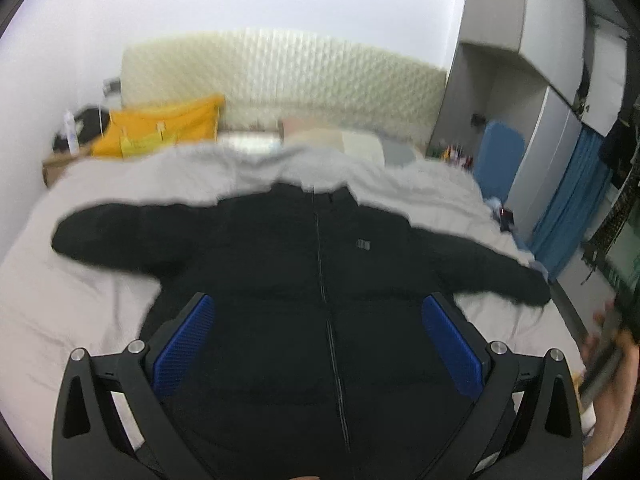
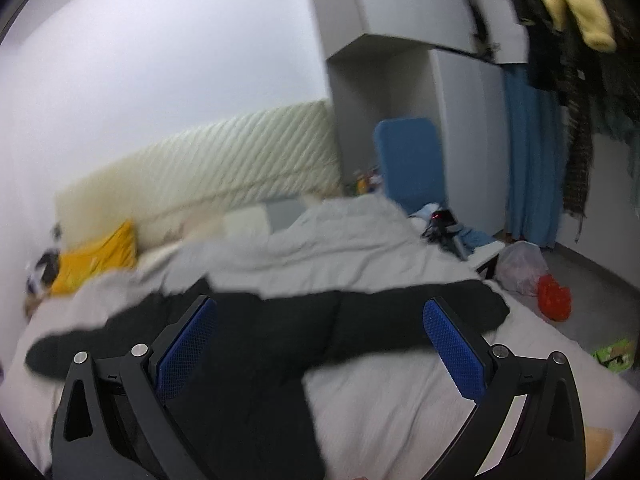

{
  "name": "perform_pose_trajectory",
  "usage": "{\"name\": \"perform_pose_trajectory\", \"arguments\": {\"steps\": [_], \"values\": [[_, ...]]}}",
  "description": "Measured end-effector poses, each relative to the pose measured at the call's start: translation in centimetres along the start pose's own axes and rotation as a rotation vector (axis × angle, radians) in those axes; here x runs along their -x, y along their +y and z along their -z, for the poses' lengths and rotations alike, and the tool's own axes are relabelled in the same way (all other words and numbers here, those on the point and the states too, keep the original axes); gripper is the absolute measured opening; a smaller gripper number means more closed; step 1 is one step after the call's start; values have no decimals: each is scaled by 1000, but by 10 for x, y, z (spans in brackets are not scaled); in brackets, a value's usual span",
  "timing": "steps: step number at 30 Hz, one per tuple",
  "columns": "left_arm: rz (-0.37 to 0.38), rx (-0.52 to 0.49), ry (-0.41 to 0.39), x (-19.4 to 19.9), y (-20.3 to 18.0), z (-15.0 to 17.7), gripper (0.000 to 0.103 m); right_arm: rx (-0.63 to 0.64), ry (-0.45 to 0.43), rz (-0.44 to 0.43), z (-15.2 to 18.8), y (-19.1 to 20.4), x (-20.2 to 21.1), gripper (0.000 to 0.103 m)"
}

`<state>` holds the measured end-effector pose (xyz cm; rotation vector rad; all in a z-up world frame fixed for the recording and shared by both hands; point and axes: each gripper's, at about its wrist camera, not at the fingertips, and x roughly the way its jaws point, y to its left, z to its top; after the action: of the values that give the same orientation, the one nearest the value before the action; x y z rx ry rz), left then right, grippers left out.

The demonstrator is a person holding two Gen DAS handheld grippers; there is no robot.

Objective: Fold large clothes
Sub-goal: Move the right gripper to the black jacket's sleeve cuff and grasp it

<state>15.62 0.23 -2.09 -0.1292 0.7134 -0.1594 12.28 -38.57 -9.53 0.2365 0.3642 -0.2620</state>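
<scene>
A black zip-up jacket (image 1: pixel 280 264) lies spread flat, front up, on the grey bed cover (image 1: pixel 80 312), both sleeves stretched out to the sides. My left gripper (image 1: pixel 318 312) hovers open above the jacket's lower front, its blue pads wide apart on either side of the zip. In the right wrist view the same jacket (image 2: pixel 256 336) runs across the bed with its right sleeve (image 2: pixel 440 304) reaching toward the bed's edge. My right gripper (image 2: pixel 320 316) is open above the jacket's right side, with nothing between its fingers.
A yellow pillow (image 1: pixel 160 128) and a cream padded headboard (image 1: pixel 280 72) stand at the far end. A blue chair (image 2: pixel 412 160), wardrobe (image 2: pixel 400 20) and blue curtain (image 2: pixel 528 152) are on the right. Bags (image 2: pixel 536 276) lie on the floor beside the bed. A hand (image 1: pixel 612 380) shows at the right edge.
</scene>
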Motion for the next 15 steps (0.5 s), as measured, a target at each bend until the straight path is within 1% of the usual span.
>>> {"name": "perform_pose_trajectory", "arguments": {"steps": [2,3,4,7,10,13,15], "values": [[14,17,27,-11,3,6,103,-7,-40,27,-4,-13,-18,103],[9,21,32,-16,6,7,103,-1,-56,56,-5,-18,-27,103],[1,19,29,-17,7,8,103,4,-52,83,-6,-24,-38,103],[-24,6,12,-23,10,9,103,-54,14,101,-1,-52,-73,103],[-33,15,-19,-26,17,10,103,-109,35,148,13,-79,-104,103],[-45,16,-48,-32,26,16,103,-135,98,196,32,-98,-130,103],[-62,15,-44,-38,30,20,103,-161,131,204,43,-112,-145,103]]}}
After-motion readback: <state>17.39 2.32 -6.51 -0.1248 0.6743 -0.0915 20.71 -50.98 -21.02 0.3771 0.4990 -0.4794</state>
